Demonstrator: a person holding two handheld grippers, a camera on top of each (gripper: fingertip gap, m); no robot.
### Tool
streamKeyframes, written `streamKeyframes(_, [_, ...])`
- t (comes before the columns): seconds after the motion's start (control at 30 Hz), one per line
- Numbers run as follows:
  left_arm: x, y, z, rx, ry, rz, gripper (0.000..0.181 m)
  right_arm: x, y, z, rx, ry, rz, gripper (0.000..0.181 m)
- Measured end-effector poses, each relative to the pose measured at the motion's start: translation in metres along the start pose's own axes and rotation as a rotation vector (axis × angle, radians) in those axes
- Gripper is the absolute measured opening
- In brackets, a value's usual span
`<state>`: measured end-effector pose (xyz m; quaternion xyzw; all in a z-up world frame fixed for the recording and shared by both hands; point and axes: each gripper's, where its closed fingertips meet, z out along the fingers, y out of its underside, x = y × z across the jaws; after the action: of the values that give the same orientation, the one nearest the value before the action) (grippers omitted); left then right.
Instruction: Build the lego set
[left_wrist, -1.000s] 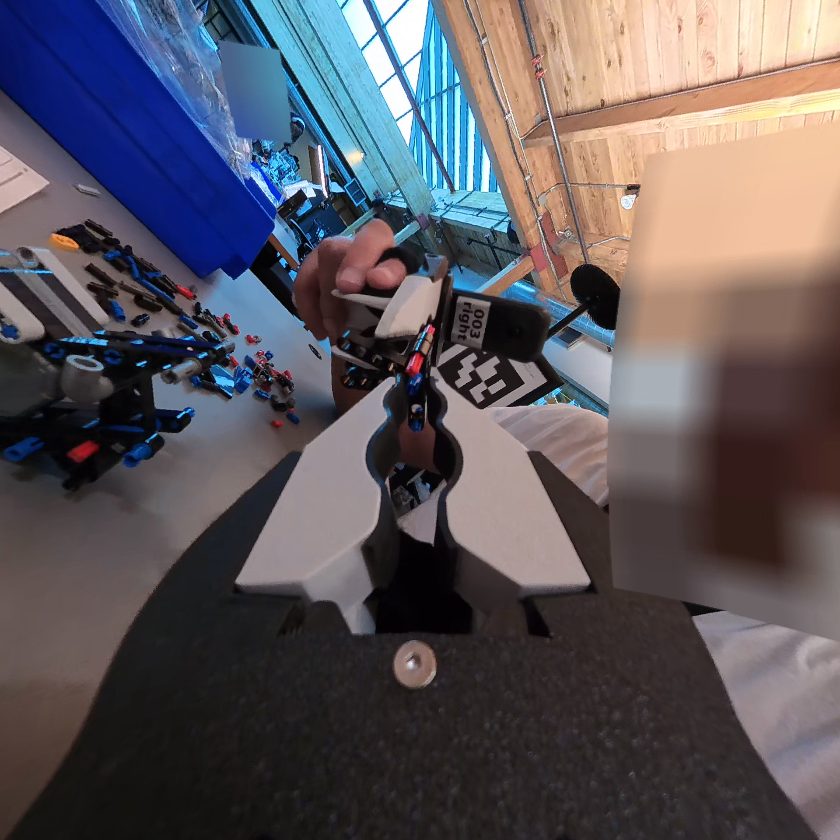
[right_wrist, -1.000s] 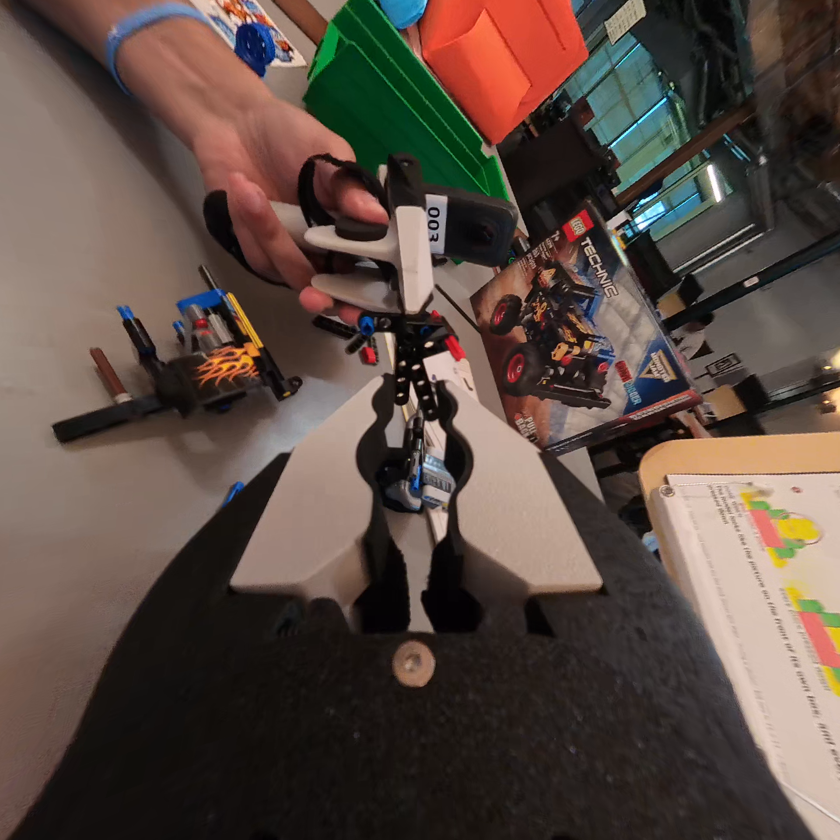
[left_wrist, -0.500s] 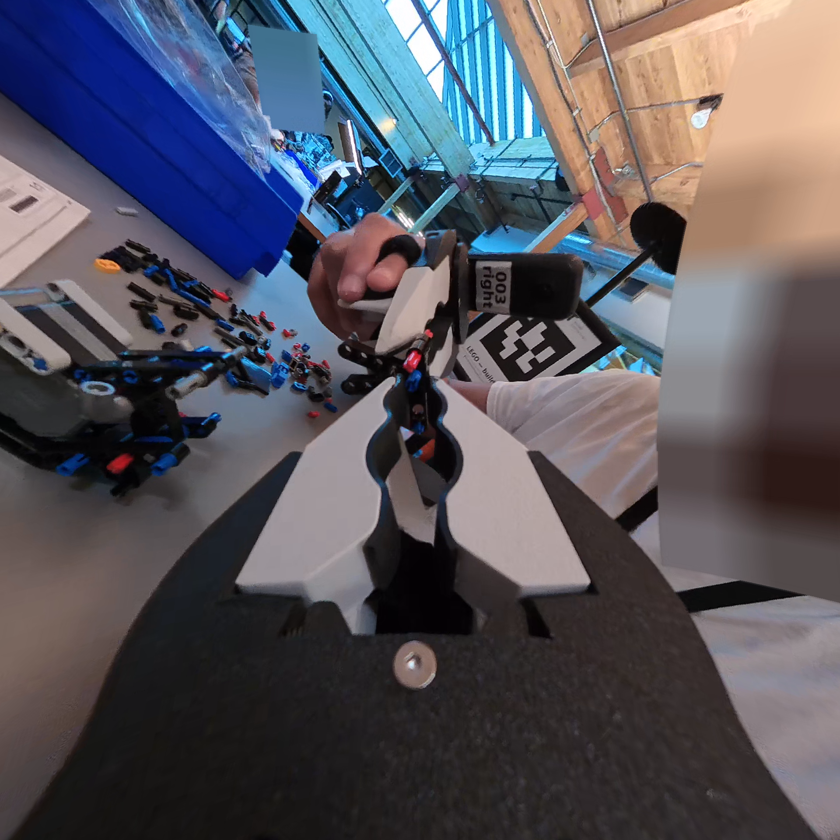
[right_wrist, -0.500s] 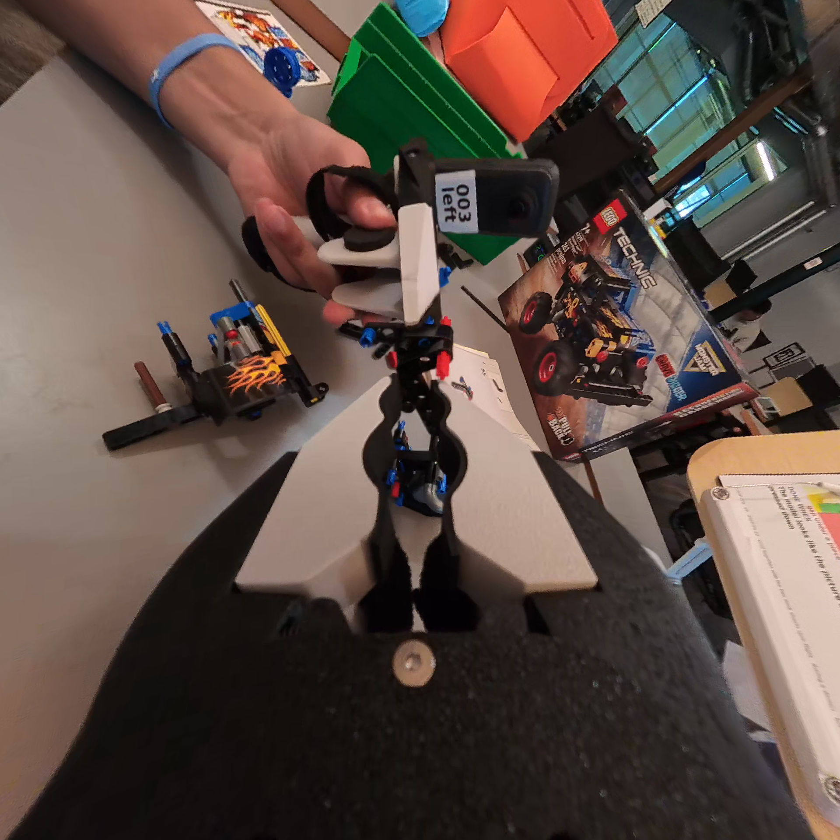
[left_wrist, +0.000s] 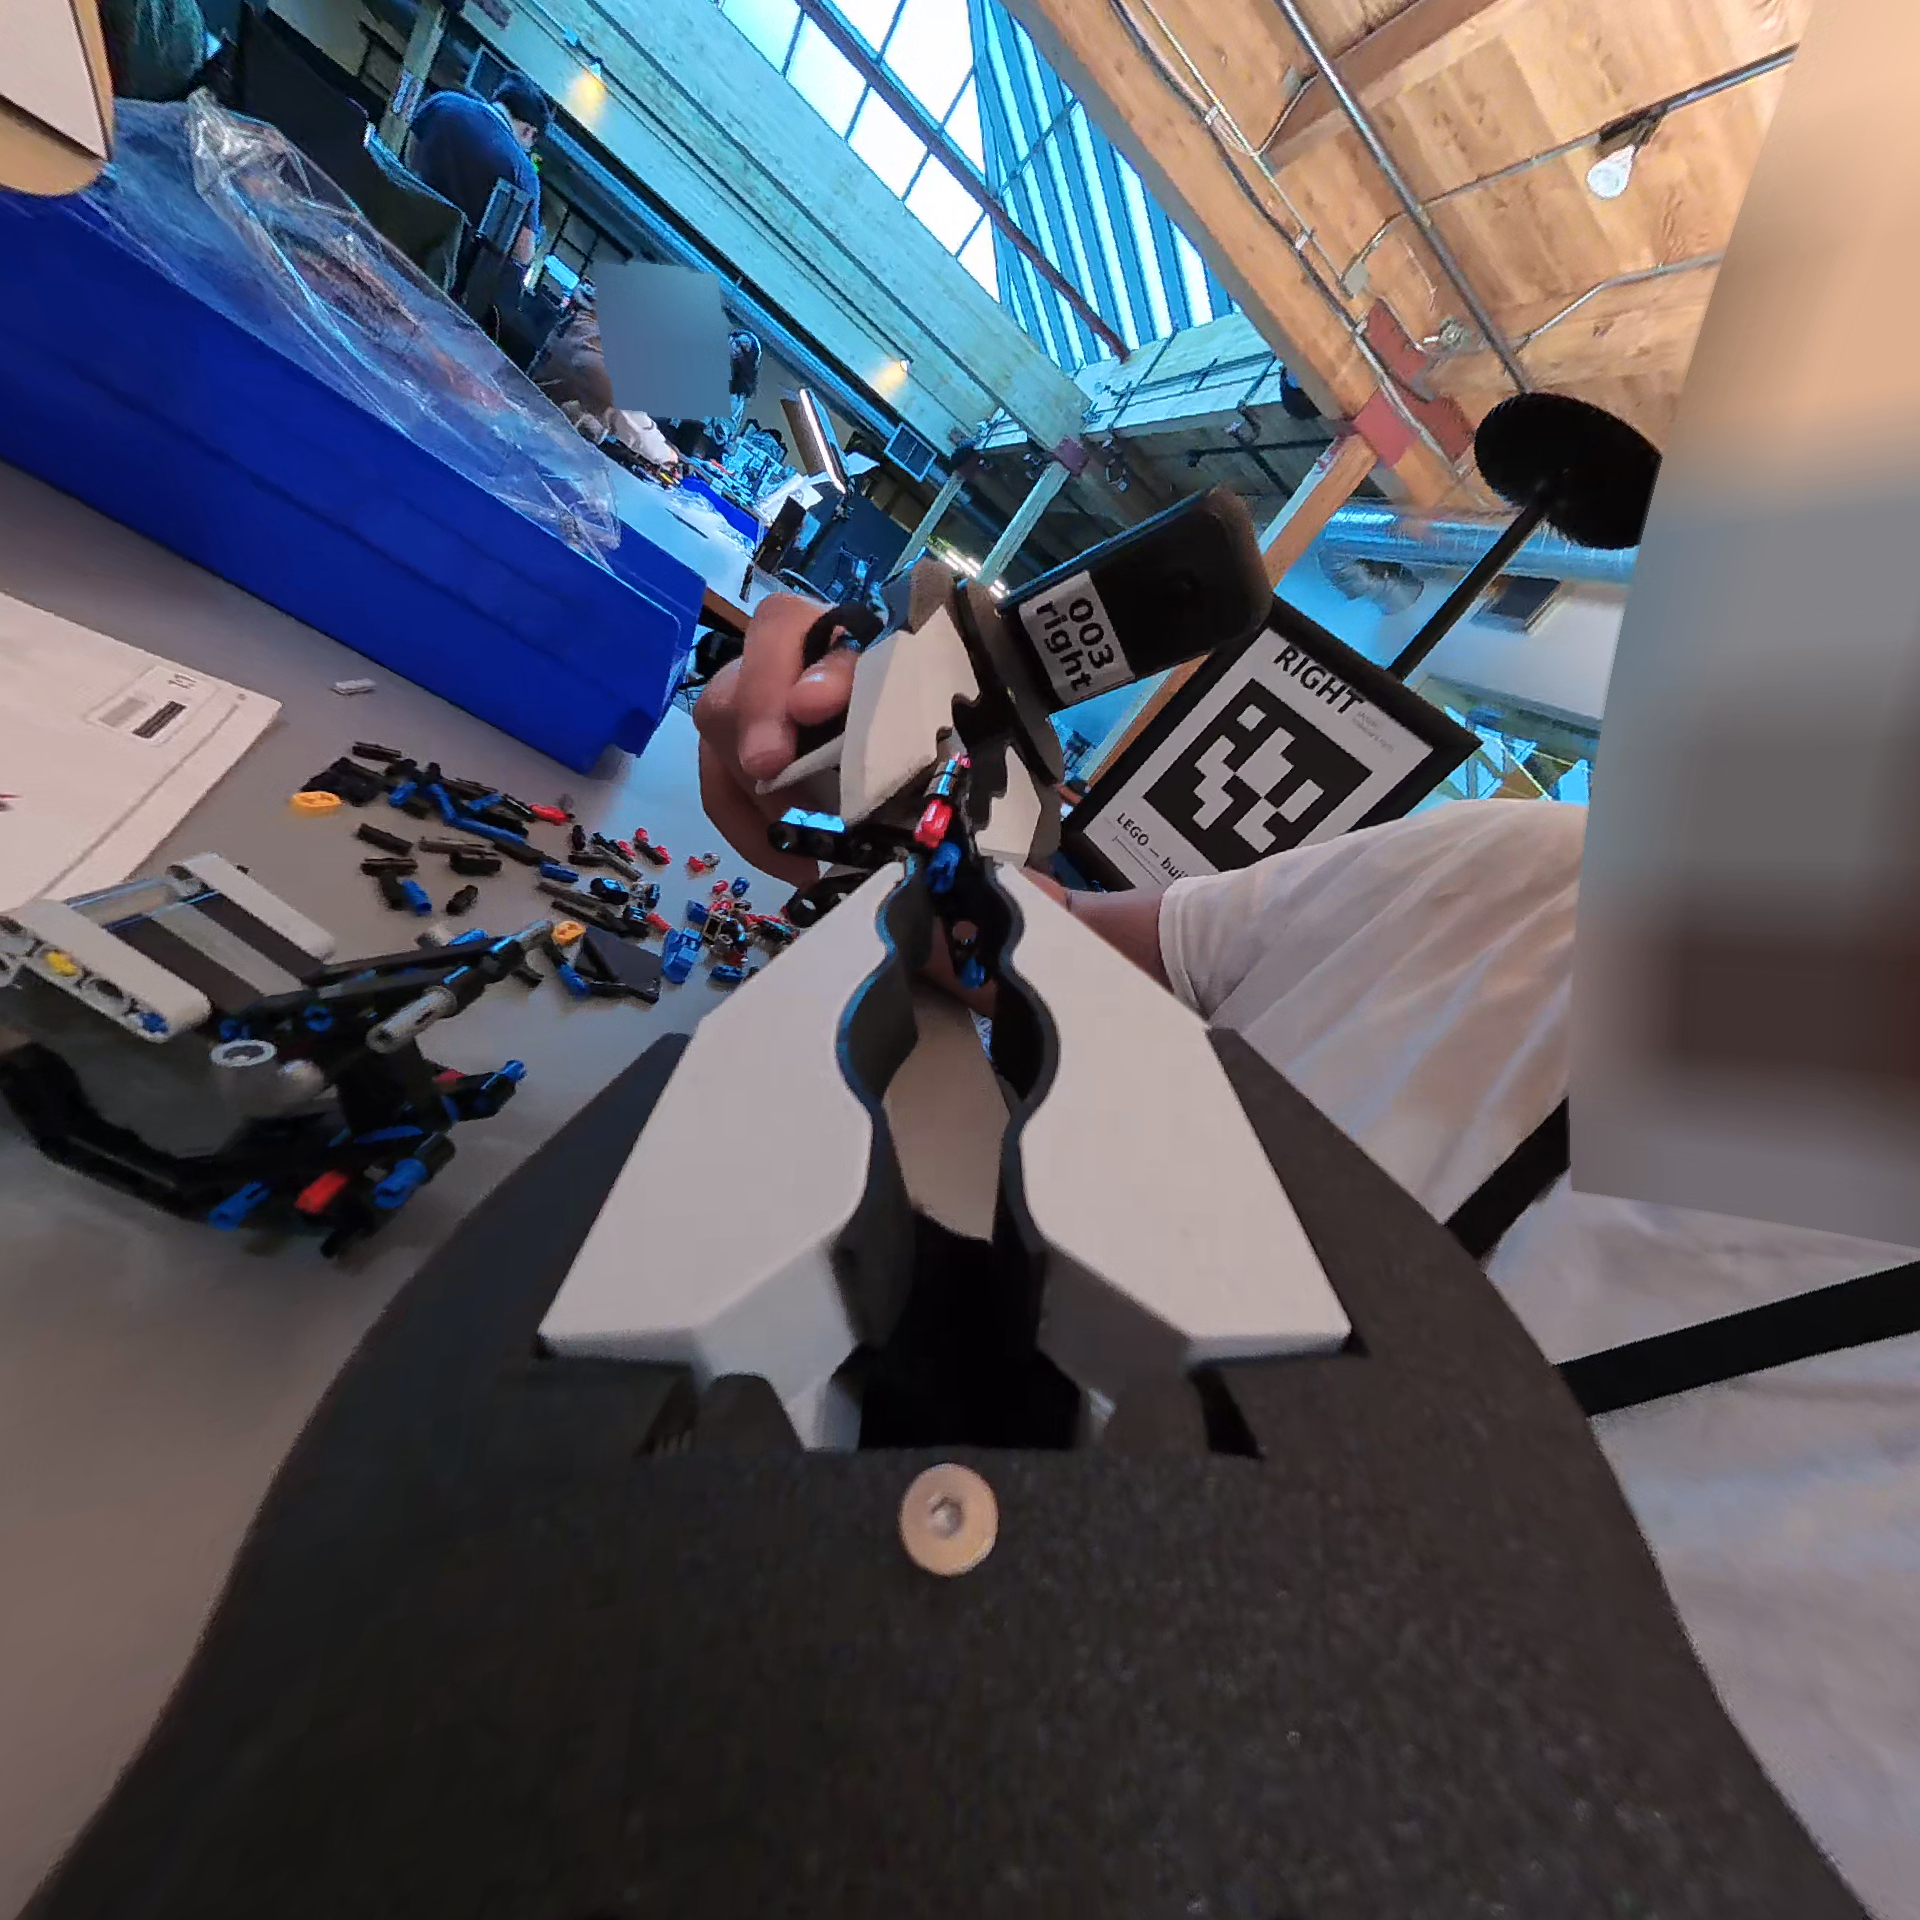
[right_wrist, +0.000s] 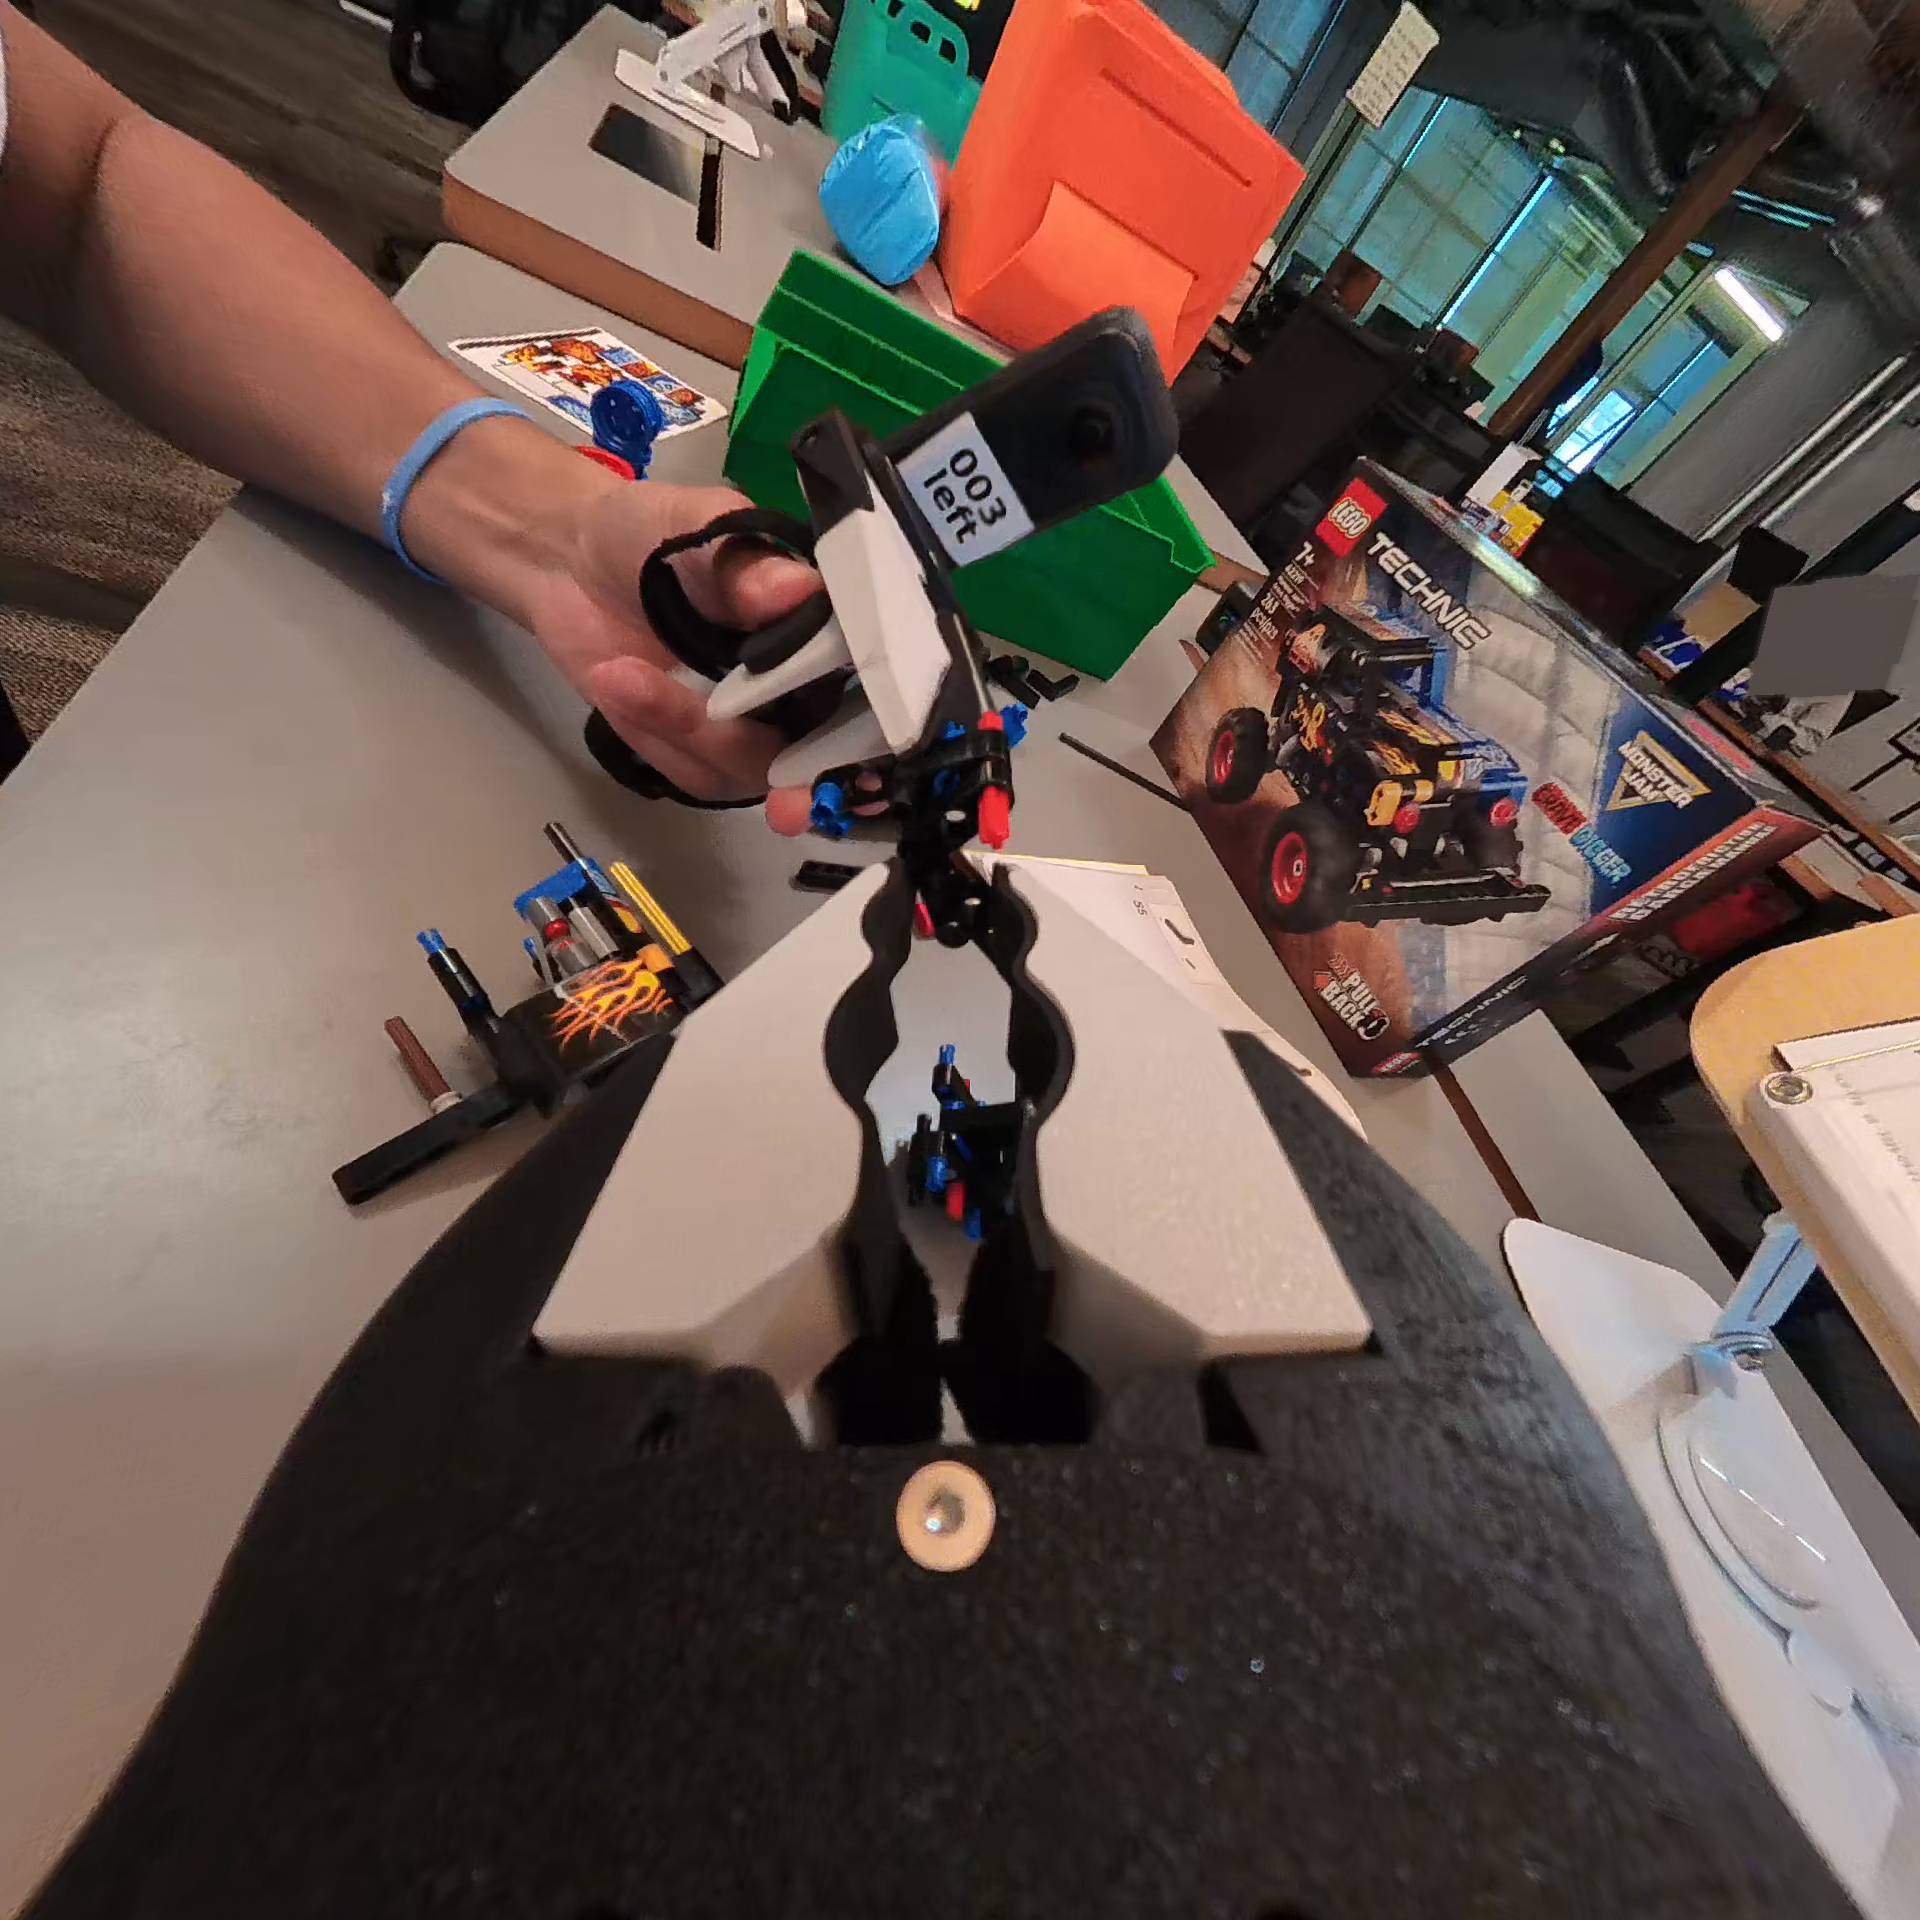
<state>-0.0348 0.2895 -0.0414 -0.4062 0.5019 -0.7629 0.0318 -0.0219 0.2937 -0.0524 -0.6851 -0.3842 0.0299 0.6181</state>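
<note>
Both tongs, left tongs (left_wrist: 951, 904) and right tongs (right_wrist: 951, 904), clamped on one black Technic subassembly (right_wrist: 940, 821), now raised higher off bench (right_wrist: 208, 831); joining underway.

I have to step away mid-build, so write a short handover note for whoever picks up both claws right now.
Left claw: shut on the black beam assembly, held in the air.
Right claw: shut on the same assembly's other end. Don't release both.
On the table: part-built chassis, loose pins and beams, flame-decorated sub-build, set box.
Done: chassis and sub-build partly assembled.
Left: finish the held assembly, then, probably, join it to the rest; many loose parts remain.
</note>
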Motion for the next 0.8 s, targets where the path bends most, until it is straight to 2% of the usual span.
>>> streamKeyframes(0.13, [0.000, -0.001, -0.001, 0.004, 0.031, -0.071, 0.005, 0.000, -0.001, 0.000, 0.004, 0.038, -0.079, 0.013])
streamKeyframes(0.27, [-0.004, -0.002, -0.004, 0.043, 0.105, -0.256, 0.005, 0.003, 0.002, -0.002, -0.087, 0.186, -0.408, 0.008])
streamKeyframes(0.33, [-0.005, 0.000, -0.004, 0.029, 0.111, -0.275, 0.005, 0.003, 0.007, -0.001, -0.146, 0.208, -0.496, 0.011])
streamKeyframes(0.5, [-0.004, 0.002, -0.003, -0.001, 0.081, -0.223, 0.004, 0.004, 0.011, -0.002, -0.162, 0.216, -0.540, 0.007])
streamKeyframes(0.6, [-0.003, 0.001, -0.003, -0.009, 0.067, -0.170, 0.006, 0.002, 0.012, -0.001, -0.161, 0.199, -0.507, 0.006])
streamKeyframes(0.8, [0.006, -0.007, -0.003, 0.052, 0.084, -0.071, 0.006, 0.002, 0.000, -0.001, -0.011, 0.080, -0.123, 0.009])
